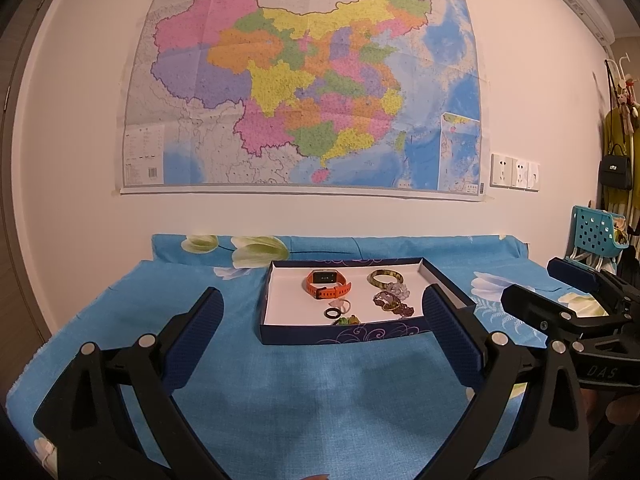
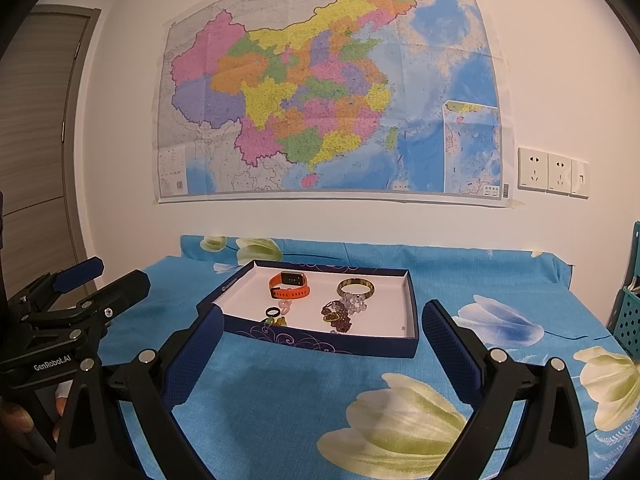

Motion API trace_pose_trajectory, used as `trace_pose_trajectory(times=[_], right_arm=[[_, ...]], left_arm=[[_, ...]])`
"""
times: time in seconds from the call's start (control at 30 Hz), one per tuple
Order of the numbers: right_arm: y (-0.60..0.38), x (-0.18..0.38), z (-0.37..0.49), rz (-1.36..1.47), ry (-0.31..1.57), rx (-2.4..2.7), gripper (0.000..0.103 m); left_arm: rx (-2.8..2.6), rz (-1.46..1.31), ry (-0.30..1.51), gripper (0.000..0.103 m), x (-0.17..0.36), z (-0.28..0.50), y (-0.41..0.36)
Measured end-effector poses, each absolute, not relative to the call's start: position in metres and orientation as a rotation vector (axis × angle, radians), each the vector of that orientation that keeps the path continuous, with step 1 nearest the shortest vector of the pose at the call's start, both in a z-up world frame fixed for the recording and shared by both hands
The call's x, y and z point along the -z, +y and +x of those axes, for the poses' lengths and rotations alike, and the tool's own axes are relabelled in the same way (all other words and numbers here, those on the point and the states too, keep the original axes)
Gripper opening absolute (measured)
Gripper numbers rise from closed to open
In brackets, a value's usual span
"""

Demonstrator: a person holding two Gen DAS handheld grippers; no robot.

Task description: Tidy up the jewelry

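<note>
Left wrist view: left gripper spread wide, empty, short of the dark blue box on the blue floral cloth. Inside the box: orange watch far left, green bangle far right, bead bracelets near right, black ring near middle. Right gripper likewise wide, empty, short of the box.

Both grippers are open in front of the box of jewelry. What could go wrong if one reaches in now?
The purple beaded bracelets lie tangled against the clear bead string, so one might drag the other. The small black ring lies close to the green charm; wide fingers may nudge both. The shallow blue cardboard box could slide on the cloth.
</note>
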State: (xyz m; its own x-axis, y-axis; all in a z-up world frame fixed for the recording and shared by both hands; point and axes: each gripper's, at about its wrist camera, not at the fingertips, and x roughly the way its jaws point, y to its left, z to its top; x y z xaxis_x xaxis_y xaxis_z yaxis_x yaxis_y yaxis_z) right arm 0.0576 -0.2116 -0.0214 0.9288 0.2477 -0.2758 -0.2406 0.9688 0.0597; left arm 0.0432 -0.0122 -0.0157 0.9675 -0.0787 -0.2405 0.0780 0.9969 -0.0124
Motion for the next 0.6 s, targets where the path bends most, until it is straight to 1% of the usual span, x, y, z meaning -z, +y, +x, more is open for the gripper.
trace_pose_trajectory(times=[0.6], right_arm=[[-0.2120,0.0222,0.0586,0.025,0.288,-0.249,0.096]], left_arm=[[0.081,-0.004,0.248,0.098,0.0167,0.0435,-0.0117]])
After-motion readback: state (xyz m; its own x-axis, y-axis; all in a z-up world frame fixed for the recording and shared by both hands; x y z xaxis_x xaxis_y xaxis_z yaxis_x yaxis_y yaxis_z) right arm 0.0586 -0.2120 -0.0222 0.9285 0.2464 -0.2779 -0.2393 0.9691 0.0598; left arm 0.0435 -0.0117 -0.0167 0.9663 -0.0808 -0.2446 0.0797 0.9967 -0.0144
